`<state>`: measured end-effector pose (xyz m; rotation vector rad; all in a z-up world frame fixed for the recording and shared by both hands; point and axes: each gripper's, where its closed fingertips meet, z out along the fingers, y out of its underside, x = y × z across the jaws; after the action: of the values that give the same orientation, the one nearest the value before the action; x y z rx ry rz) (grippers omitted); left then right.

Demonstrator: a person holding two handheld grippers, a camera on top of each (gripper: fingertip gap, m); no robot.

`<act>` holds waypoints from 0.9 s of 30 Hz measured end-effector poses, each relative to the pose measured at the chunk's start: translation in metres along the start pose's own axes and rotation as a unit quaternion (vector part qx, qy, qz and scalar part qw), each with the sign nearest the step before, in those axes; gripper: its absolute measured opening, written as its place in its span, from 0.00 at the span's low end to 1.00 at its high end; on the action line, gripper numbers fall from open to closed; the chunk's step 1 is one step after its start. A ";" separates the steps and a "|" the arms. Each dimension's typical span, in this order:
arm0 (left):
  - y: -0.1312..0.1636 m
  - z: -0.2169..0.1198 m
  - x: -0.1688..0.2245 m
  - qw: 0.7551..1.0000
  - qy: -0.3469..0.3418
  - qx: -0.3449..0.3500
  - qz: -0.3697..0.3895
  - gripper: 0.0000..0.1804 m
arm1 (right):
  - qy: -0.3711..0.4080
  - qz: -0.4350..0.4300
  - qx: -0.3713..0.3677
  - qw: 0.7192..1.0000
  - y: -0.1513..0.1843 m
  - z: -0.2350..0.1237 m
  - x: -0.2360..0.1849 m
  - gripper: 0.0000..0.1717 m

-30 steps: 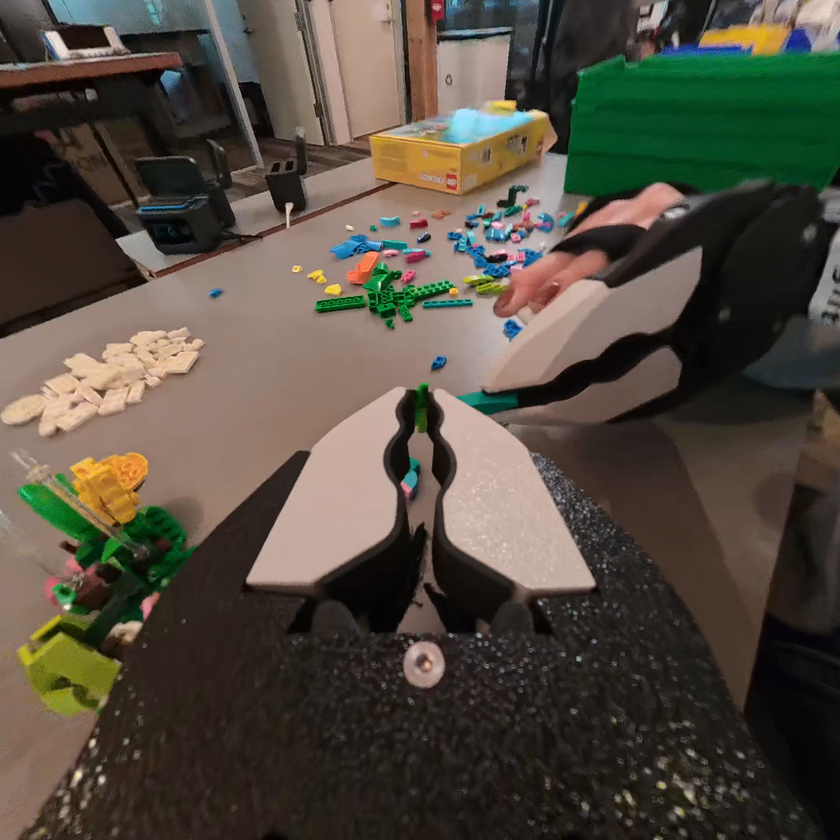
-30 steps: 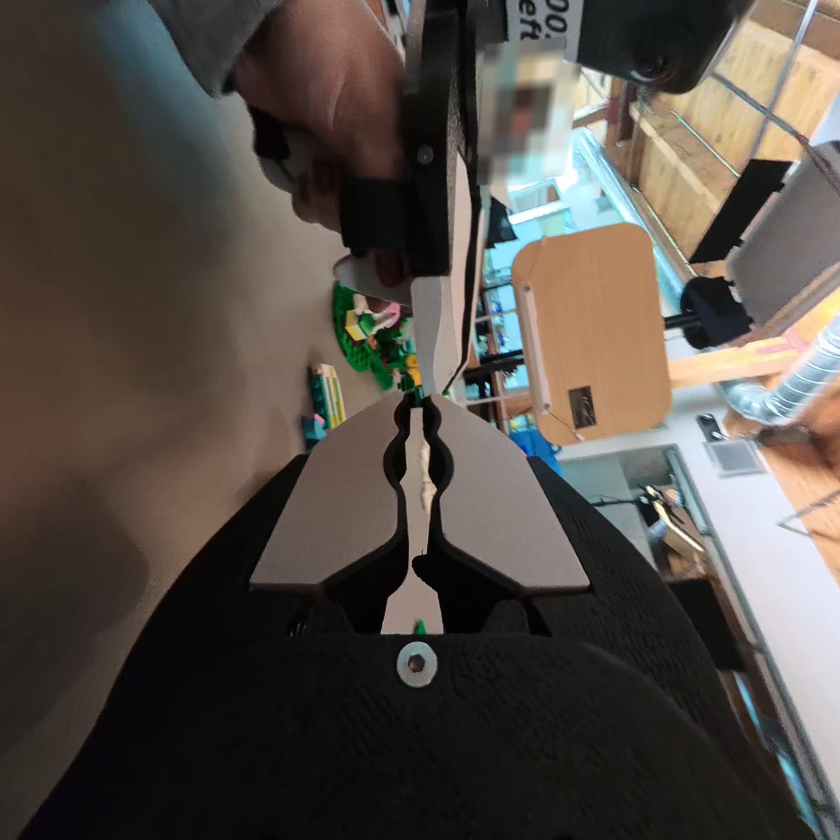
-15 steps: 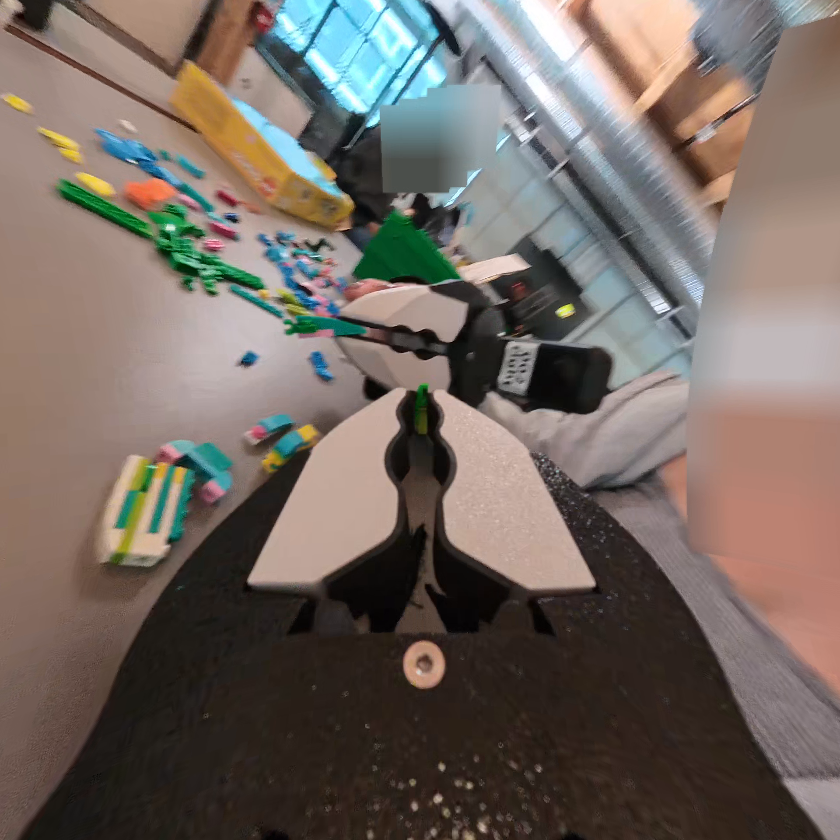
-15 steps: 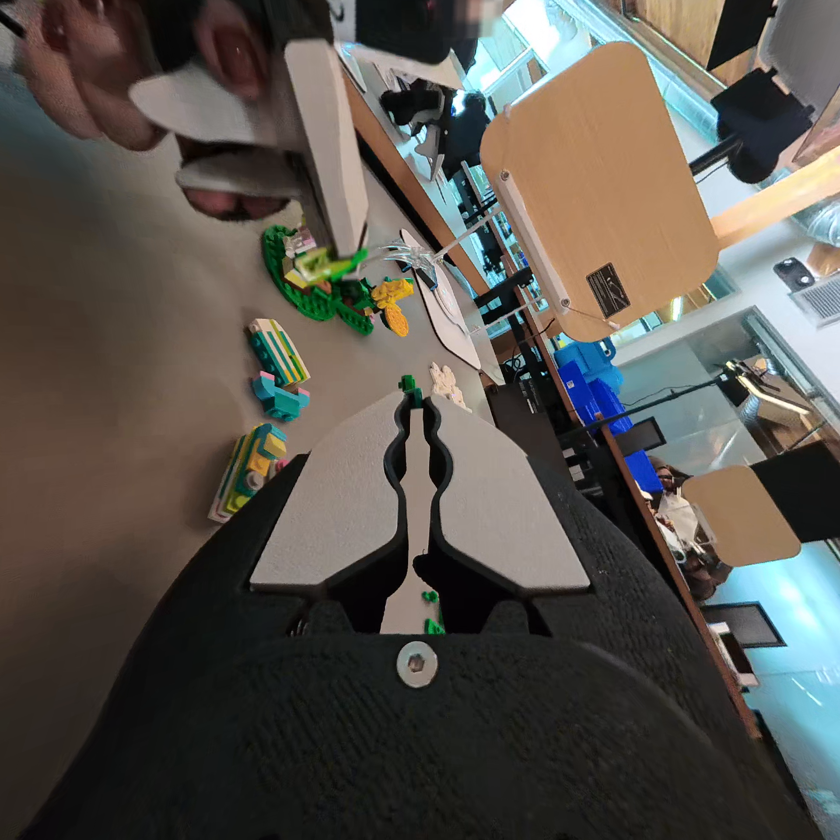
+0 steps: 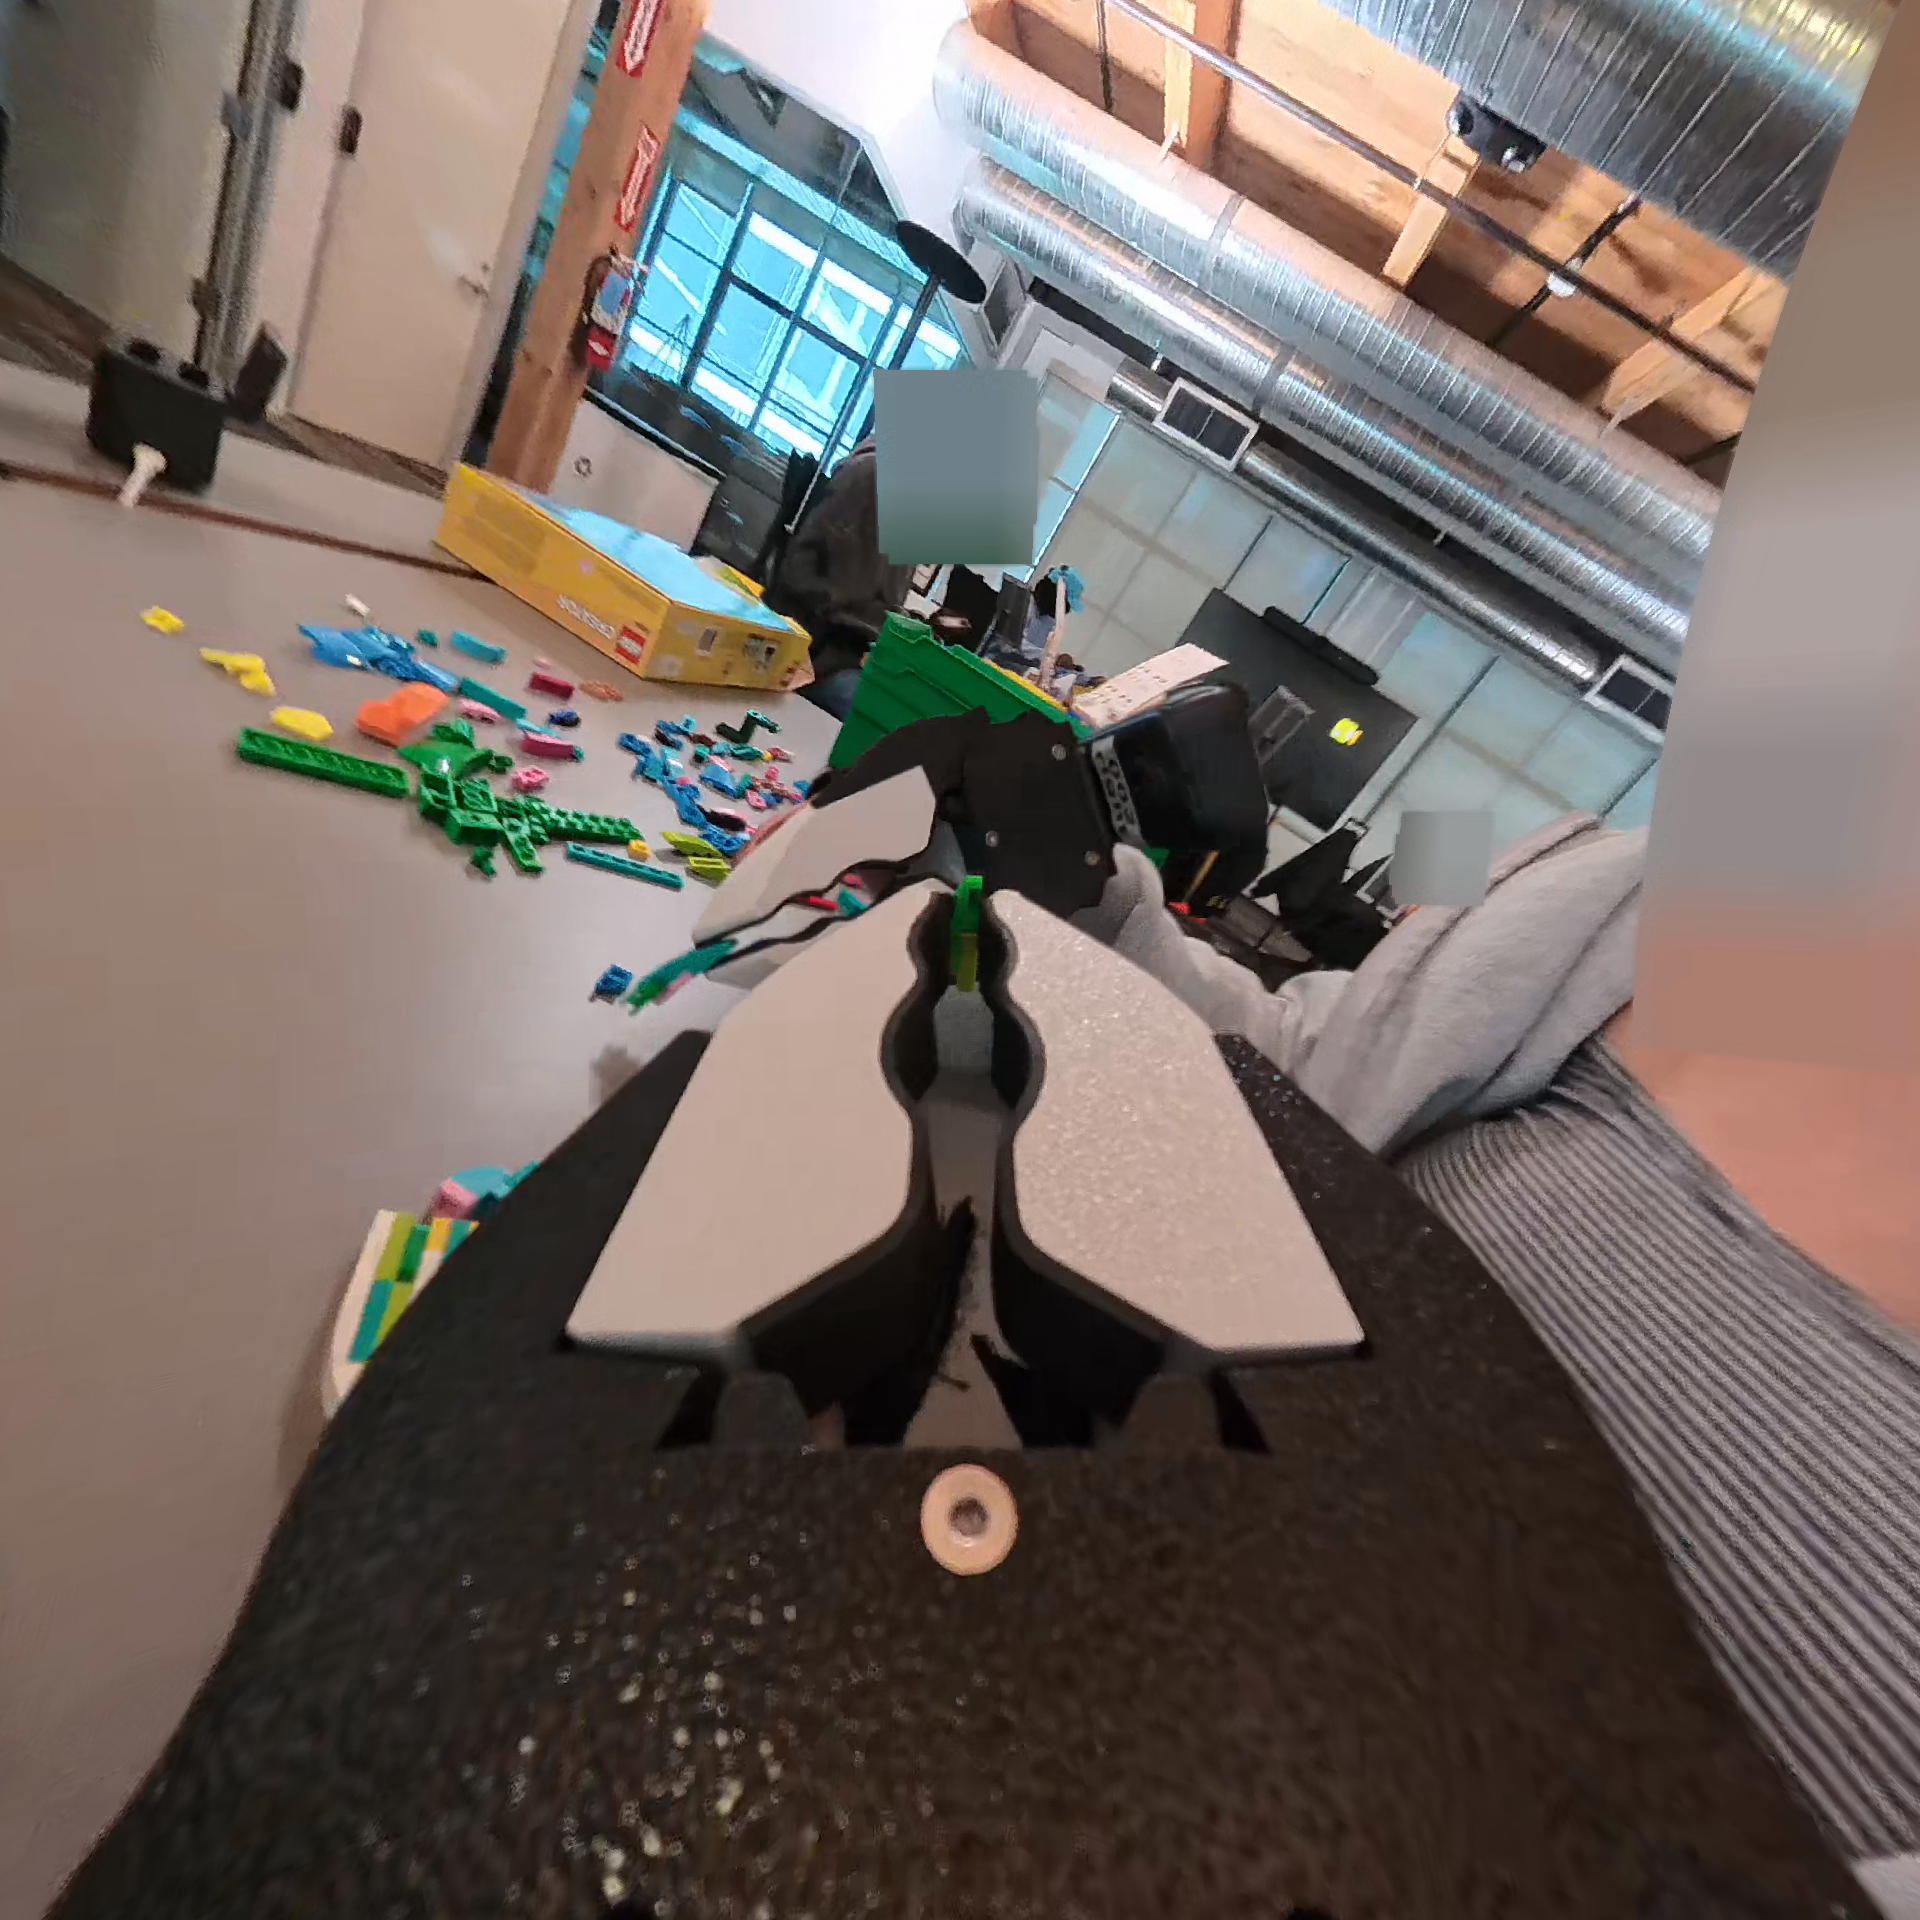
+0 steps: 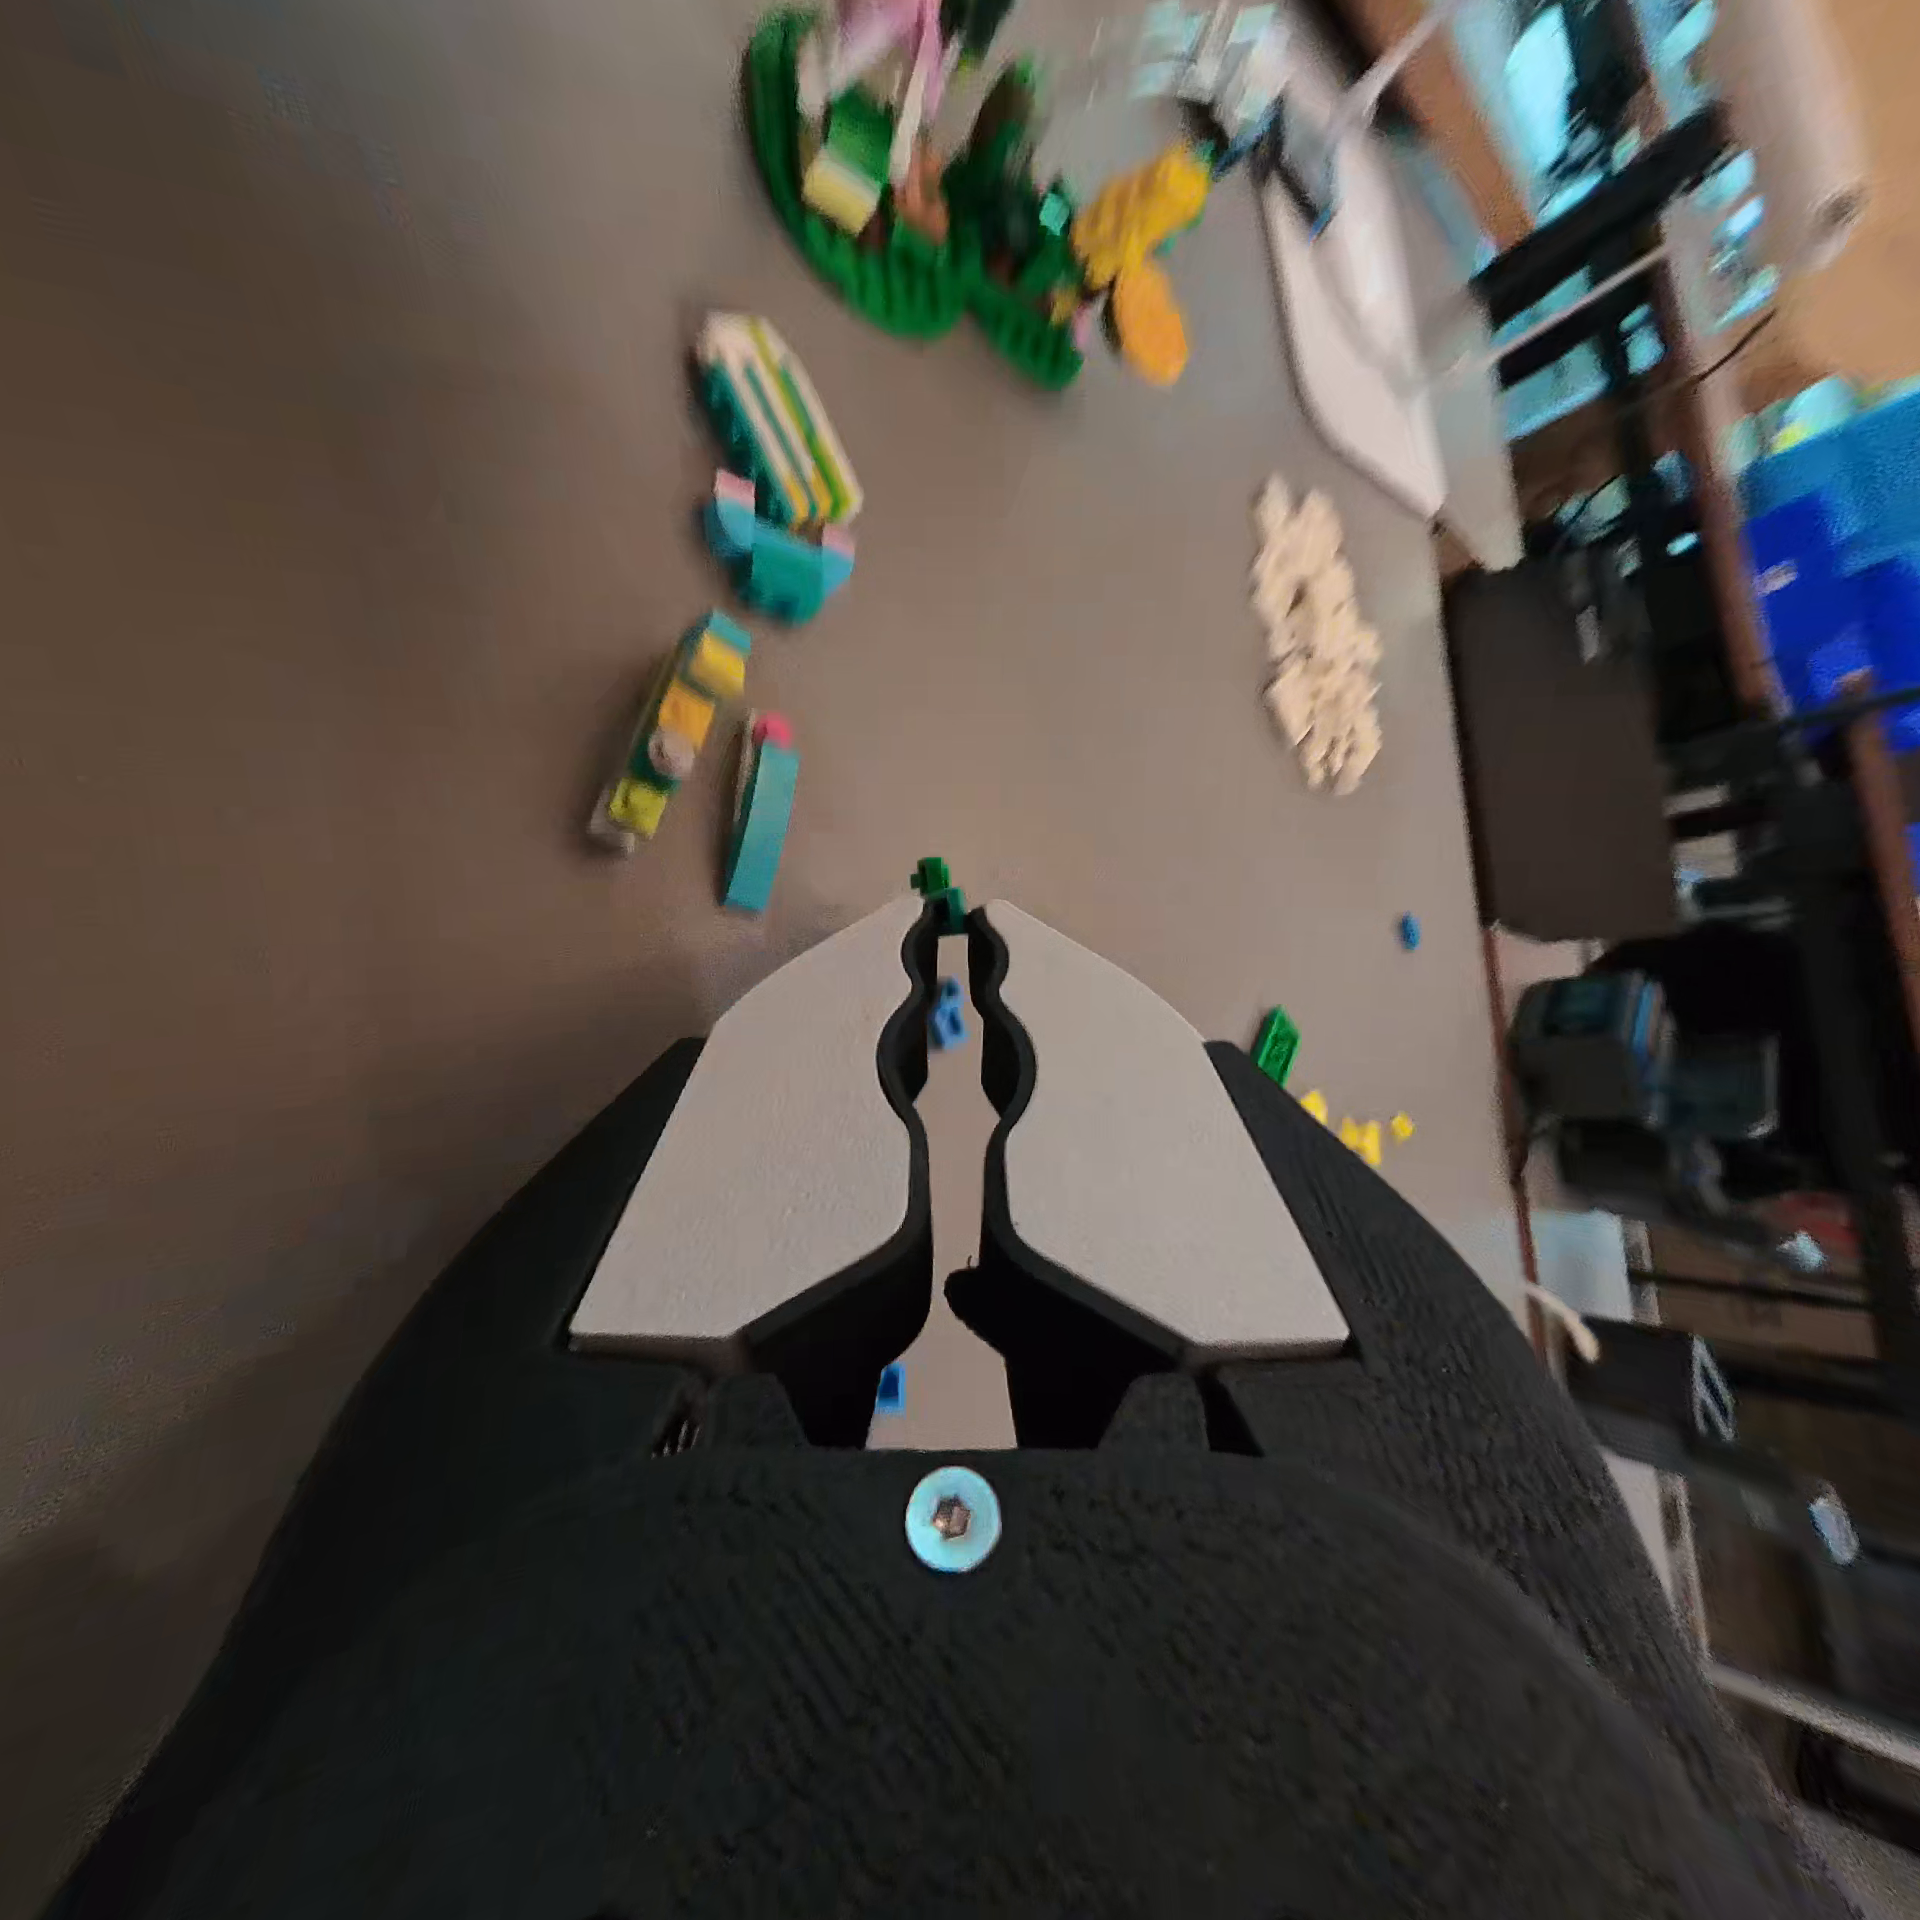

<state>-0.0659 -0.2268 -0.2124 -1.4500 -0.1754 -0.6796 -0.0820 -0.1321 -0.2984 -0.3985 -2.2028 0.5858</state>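
The left gripper (image 5: 966, 920), at the centre of its own view, is closed on a small lime-green brick piece (image 5: 967, 935) that stands upright between its fingertips, both pads pressed against it. Just beyond it, a little left of centre, the right gripper (image 5: 717, 951) shows from the side, clamped on a slim dark green and teal piece (image 5: 675, 968) that juts from its tip above the grey table (image 5: 260, 987). In the right wrist view the same piece (image 6: 940, 896) sits pinched at the fingertips in the middle of the frame; that picture is blurred, so its exact shape cannot be told. A small blue brick (image 6: 948, 1013) lies on the table below, seen through the gap behind the tips. In the left third of the left wrist view a scatter of loose green, blue, pink and yellow bricks (image 5: 520, 769) lies on the table, with a yellow box (image 5: 613, 592) beyond them. At the top of the right wrist view a green brick model with a yellow flower (image 6: 966, 218) rests on the table, small striped brick assemblies (image 6: 774, 436) lie below it, and a heap of white pieces (image 6: 1314, 634) lies to the right.
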 end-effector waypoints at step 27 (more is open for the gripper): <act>0.013 0.023 0.015 0.963 -0.056 0.014 0.264 0.03 | -0.217 0.304 0.279 0.885 -0.111 -0.044 -0.020 0.02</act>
<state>-0.0400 -0.2100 -0.2128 -1.4256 0.1152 -0.1578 -0.0459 -0.2226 -0.2270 -0.6978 -2.1550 1.7473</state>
